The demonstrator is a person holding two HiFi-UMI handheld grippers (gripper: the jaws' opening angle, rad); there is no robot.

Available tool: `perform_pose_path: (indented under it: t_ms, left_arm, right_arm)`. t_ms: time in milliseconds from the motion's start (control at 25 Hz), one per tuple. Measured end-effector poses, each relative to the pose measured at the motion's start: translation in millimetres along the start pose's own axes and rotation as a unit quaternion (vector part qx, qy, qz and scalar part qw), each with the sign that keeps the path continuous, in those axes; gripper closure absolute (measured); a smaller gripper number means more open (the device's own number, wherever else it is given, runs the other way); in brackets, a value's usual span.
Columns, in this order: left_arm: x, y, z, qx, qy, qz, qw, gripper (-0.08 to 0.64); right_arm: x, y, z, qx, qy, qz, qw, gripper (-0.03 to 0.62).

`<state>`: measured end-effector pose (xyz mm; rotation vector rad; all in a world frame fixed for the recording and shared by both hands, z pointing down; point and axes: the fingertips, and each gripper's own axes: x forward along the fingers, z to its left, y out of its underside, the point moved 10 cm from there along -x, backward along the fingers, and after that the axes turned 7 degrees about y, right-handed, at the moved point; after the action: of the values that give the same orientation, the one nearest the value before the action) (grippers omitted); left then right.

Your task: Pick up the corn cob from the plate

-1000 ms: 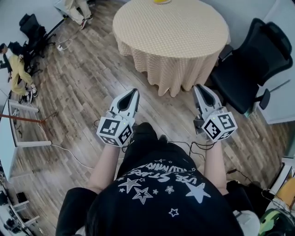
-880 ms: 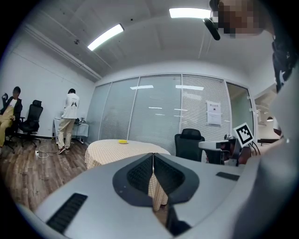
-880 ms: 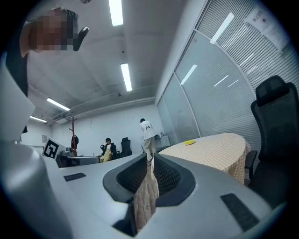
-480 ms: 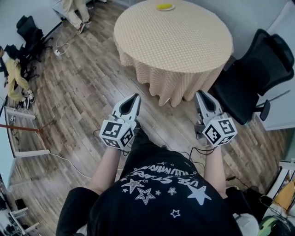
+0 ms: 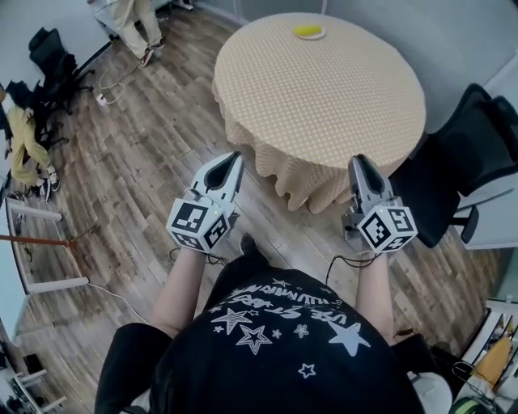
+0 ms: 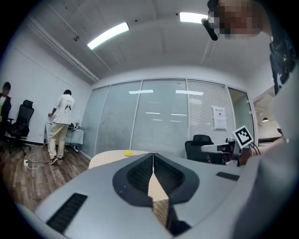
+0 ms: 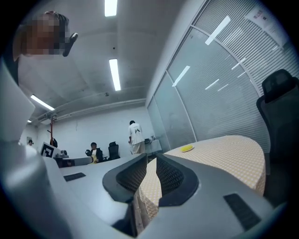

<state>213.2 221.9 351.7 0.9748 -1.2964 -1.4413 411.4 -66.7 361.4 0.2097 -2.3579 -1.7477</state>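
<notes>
The yellow corn cob [image 5: 307,31] lies on a small pale plate [image 5: 321,35] at the far side of the round table [image 5: 324,97], which wears a beige chequered cloth. In both gripper views the corn cob [image 6: 128,152] [image 7: 187,148] is a small yellow spot far ahead on the cloth. My left gripper [image 5: 235,158] [image 6: 153,154] is held level over the floor just short of the table's near edge, its jaws shut and empty. My right gripper [image 5: 357,160] [image 7: 152,157] reaches the cloth's near right edge, also shut with nothing held.
A black office chair [image 5: 473,154] stands close on the table's right. One person [image 5: 23,129] sits at the left wall beside another black chair [image 5: 48,48], and a second person [image 5: 129,20] stands at the back left. Cables lie on the wood floor [image 5: 137,154].
Both grippers have travelled forward towards the table, still shut. The table now sits nearer and fuller in the head view, and the corn cob is further in from the top edge.
</notes>
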Motion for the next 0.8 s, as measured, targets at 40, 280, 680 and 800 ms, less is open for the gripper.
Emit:
perform_pose_path:
  t_ms: [40,280,680,800]
  left_arm:
    - [0,-1,12,-0.003,-0.008,-0.002,1.0000,0.549]
    - [-6,-2,74,-0.017,-0.021,0.003,0.9996,0.549]
    - [-19,-3,160,-0.029,-0.030,0.000,0.9991,0.549]
    - [-20,0,174,-0.038,-0.035,0.002,0.9987,0.548]
  right_arm:
    - [12,-1,3,0.002,-0.002,0.000,1.000,0.535]
    - [76,-1,31,0.004,-0.018,0.008,1.000,0.535]
    - [149,8,75,0.001,-0.027,0.018,0.999,0.535]
    - [163,12,79,-0.009,-0.029,0.030,0.999,0.535]
